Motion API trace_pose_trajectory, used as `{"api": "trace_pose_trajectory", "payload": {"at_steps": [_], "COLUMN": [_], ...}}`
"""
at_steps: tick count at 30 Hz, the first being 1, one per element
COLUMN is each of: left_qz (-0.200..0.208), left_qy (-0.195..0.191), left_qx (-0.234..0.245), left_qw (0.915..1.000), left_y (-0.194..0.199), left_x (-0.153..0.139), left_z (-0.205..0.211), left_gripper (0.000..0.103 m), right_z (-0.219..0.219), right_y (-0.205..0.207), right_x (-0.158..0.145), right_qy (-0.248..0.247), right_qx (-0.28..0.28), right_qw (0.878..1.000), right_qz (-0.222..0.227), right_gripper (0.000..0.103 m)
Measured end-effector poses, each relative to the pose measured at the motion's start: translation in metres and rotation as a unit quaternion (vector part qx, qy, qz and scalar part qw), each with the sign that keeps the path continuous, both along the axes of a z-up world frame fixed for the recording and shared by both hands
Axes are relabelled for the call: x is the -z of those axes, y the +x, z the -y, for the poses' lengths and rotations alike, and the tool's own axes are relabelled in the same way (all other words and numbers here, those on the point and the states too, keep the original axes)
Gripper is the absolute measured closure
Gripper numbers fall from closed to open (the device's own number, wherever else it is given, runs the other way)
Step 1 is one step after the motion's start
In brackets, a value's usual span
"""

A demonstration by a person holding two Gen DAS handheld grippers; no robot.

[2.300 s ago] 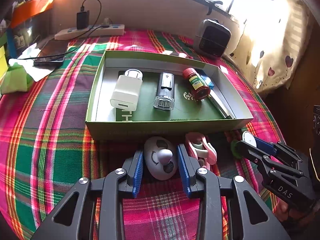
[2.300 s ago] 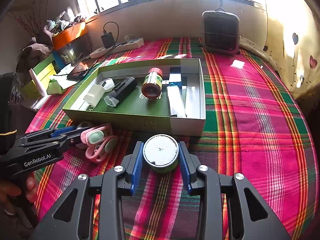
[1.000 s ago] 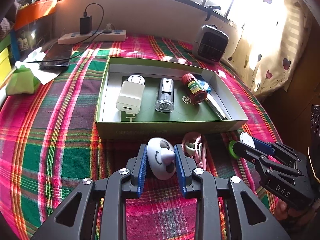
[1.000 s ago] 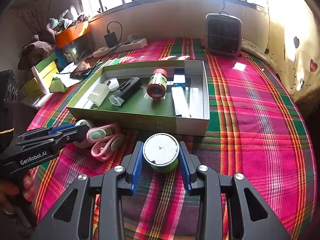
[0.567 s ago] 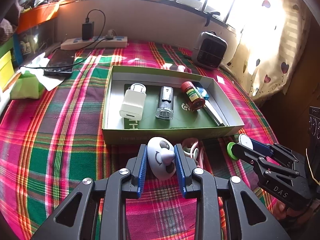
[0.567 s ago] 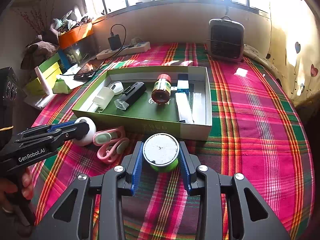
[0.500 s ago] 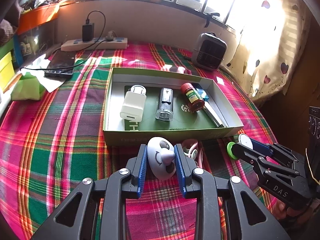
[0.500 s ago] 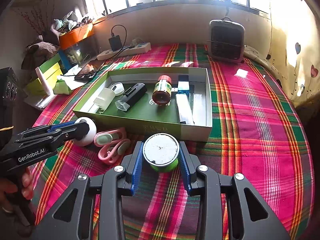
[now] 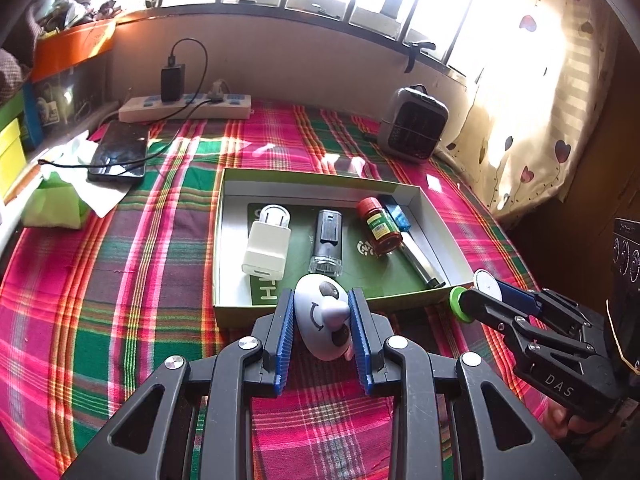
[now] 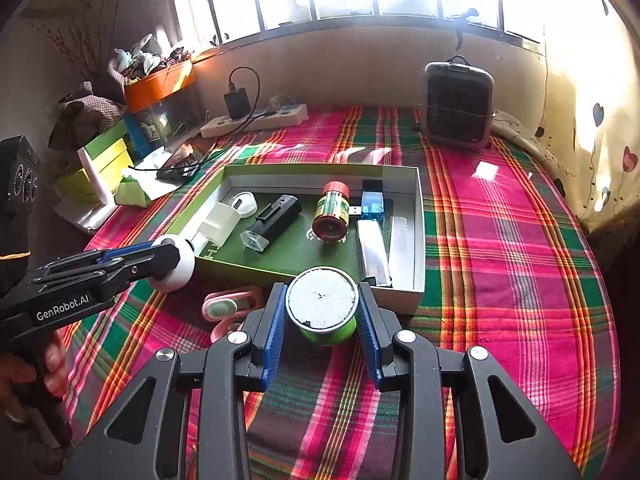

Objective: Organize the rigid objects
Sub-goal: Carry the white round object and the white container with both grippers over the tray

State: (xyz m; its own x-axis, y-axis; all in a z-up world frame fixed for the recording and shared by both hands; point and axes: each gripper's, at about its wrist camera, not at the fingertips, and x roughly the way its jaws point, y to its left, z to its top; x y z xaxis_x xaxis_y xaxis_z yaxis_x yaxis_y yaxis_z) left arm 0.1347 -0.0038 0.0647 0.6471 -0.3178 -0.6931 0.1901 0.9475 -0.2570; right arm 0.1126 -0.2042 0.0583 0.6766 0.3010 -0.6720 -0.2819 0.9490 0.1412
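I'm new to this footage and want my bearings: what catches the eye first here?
The loud pink-and-green plaid cloth covers everything, with an open green box of small items in the middle. At its near edge, the left gripper is shut on a white egg-shaped toy with a face, and the right gripper is shut on a green spool with a white top. A pink clip lies on the cloth between them.

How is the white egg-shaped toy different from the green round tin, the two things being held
The white egg-shaped toy is rounded, with a drawn face and a nub; the green round tin is a squat cylinder with a flat whitish top. The toy sits in the left gripper, the tin in the right gripper. Both are clamped between blue jaws.
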Motion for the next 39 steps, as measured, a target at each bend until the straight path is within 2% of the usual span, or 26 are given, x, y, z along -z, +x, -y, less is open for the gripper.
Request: {"api": "trace_pose_trajectory", "payload": {"at_steps": [17,23,39], "left_qz": [0.001,-0.018,-0.039], "left_qy": [-0.011,-0.024,-0.013], "left_qx": [0.016,0.023,0.021], "left_qw": [0.9998,0.9993,0.9989], "left_y": [0.057,0.082,0.122], "left_x": [-0.011,-0.004,0.016], "left_z": [0.000,0.002,0.008], "left_gripper": [0.077,0.077,0.077], "right_z": [-0.014,-0.017,-0.029], "right_y": [0.042,0.057,0.074], "right_x": [0.004,0.013,0.031], "right_qy": [0.008,0.025,0.016], "right_qx": [-0.009,-0.018,-0.026], "right_qw": [1.000,0.999,0.999], "right_qz": [-0.011,-0.023,-0.044], "right_gripper": [0.067,0.067,0.068]}}
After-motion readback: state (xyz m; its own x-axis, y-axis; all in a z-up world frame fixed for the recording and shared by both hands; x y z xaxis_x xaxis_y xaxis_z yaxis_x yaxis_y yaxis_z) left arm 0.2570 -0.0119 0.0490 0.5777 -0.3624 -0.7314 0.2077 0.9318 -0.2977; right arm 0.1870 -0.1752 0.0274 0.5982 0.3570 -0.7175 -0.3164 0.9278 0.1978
